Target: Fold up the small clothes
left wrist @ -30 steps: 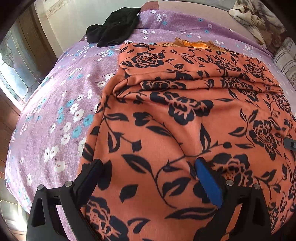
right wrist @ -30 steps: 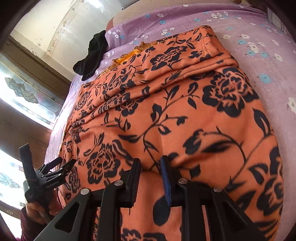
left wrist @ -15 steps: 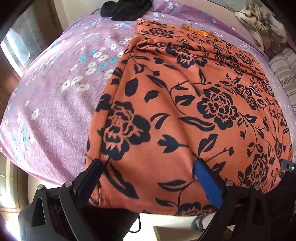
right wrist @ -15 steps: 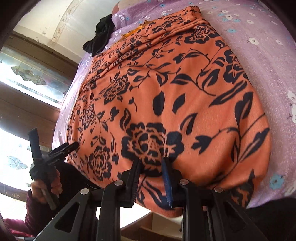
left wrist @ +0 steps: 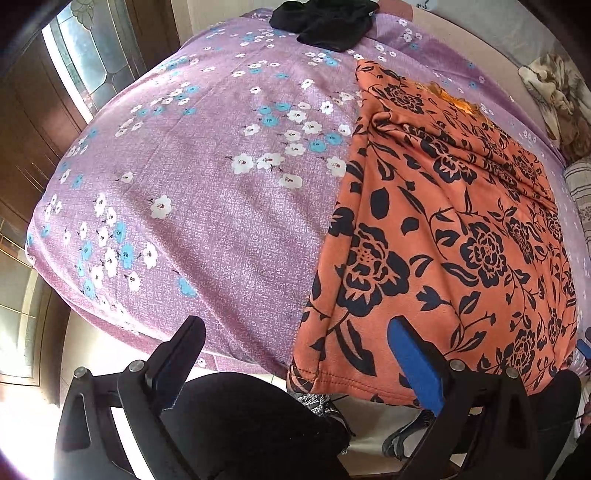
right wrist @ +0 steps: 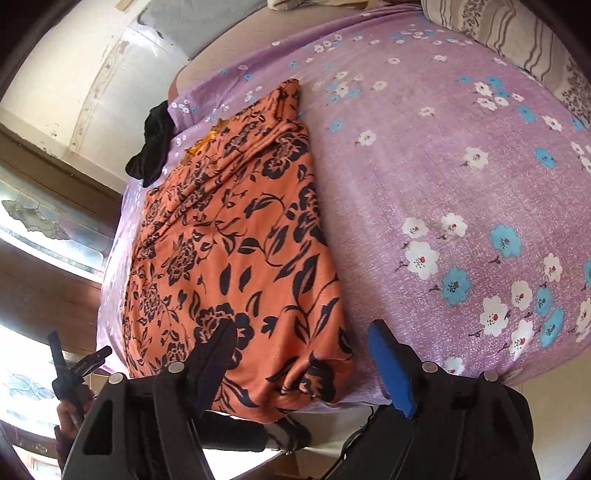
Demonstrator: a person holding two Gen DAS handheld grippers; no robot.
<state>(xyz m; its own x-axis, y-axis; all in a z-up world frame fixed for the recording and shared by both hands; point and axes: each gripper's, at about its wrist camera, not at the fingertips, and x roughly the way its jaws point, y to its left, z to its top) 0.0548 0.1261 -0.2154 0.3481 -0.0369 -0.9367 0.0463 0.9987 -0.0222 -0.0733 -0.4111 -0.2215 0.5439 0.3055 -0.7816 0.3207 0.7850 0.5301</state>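
An orange garment with a black flower print [left wrist: 443,229] lies spread on the purple flowered bed sheet [left wrist: 207,192], its near hem hanging a little over the bed's front edge. It also shows in the right wrist view [right wrist: 236,266]. My left gripper [left wrist: 295,336] is open and empty, off the bed's front edge, near the garment's near left corner. My right gripper [right wrist: 303,339] is open and empty, by the garment's near right corner. The left gripper also shows at the left of the right wrist view [right wrist: 74,373].
A black garment [left wrist: 325,22] lies at the far side of the bed. It also shows in the right wrist view [right wrist: 155,144]. A striped pillow [right wrist: 517,40] and a crumpled cloth [left wrist: 554,88] are at the far right. Wood-framed windows [left wrist: 85,66] stand to the left.
Both grippers pulled back toward the bed's front edge. The right gripper, shut on the garment's fabric before, has opened and let it go. The left gripper stayed open and shifted left.
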